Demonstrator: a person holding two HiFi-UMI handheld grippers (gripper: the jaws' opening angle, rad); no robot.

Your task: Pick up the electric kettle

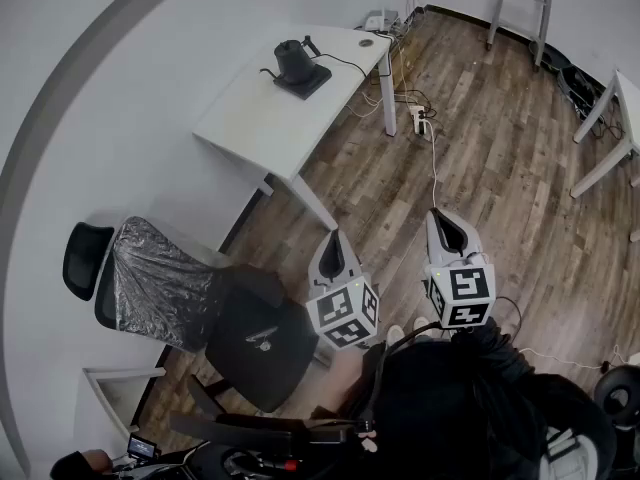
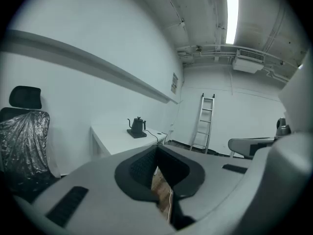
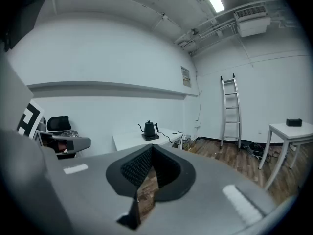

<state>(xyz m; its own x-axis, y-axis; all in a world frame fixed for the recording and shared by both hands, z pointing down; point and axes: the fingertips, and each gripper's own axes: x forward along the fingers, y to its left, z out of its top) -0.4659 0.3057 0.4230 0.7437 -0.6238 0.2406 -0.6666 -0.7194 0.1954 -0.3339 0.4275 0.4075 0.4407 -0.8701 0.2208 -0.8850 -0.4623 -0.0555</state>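
A black gooseneck electric kettle (image 1: 291,61) stands on its black base on a white table (image 1: 262,118) against the wall, its cord trailing right across the tabletop. The same kettle (image 2: 137,125) shows small and distant in the left gripper view, and the kettle (image 3: 149,129) likewise in the right gripper view. My left gripper (image 1: 334,244) and right gripper (image 1: 447,226) hang side by side over the wood floor, well short of the table. Both are shut with nothing between their jaws.
A black office chair (image 1: 185,303) with a plastic-wrapped back stands at the left, close to me. A power strip (image 1: 420,120) and cables lie on the floor by the table's right leg. A ladder (image 1: 520,3) leans on the far wall. Another white table (image 1: 618,118) stands right.
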